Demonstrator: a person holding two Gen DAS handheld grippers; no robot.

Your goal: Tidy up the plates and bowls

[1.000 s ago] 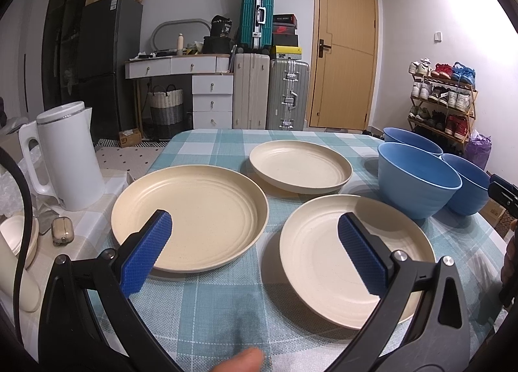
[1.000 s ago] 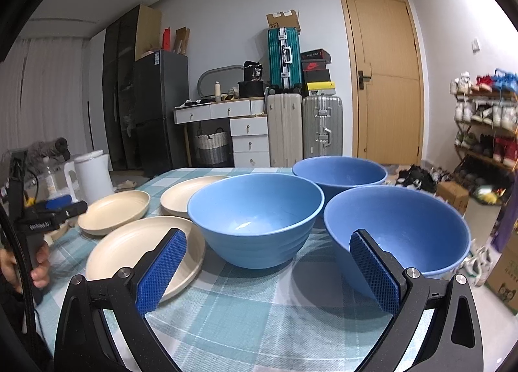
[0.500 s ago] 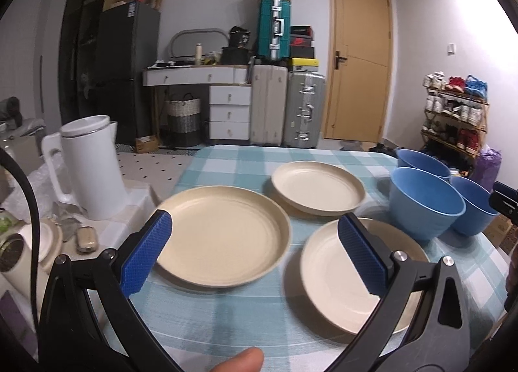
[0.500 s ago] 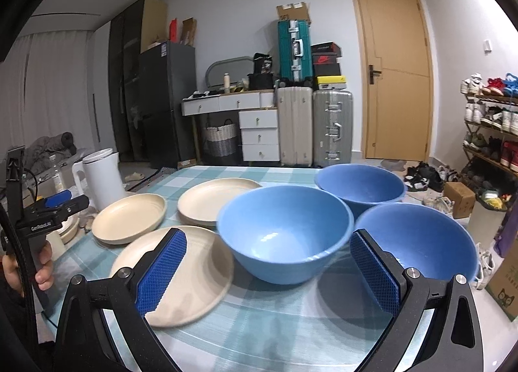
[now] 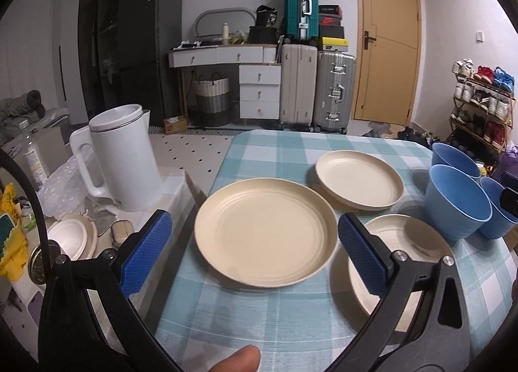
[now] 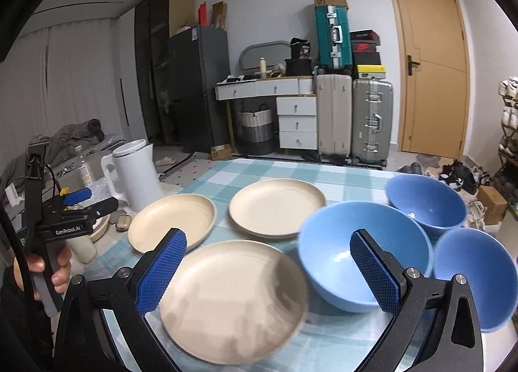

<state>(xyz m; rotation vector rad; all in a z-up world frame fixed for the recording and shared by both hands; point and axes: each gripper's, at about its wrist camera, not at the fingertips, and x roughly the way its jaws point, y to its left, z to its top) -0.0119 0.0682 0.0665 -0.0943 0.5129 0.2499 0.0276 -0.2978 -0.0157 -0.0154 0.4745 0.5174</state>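
Plates: three cream plates lie apart on the checked tablecloth (image 5: pixel 291 152), none stacked.
Change: both your cameras have pulled back and swung left over the last second; the white kettle (image 5: pixel 123 158) now sits fuller in view, so I judge you are still lining up, with nothing sorted yet.
Left gripper (image 5: pixel 252 255): fingers spread wide, holding nothing, hovering just short of the left plate (image 5: pixel 265 232).
Near plate (image 6: pixel 230 300): just right of the left plate, in front of your right gripper (image 6: pixel 265 271), whose fingers are also spread and empty.
Far plate (image 6: pixel 276 210): behind the near plate.
Bowls: middle bowl (image 6: pixel 362 252), back bowl (image 6: pixel 427 203) and right bowl (image 6: pixel 479 275) cluster right of the near plate.
Contents: every plate and bowl looks empty.
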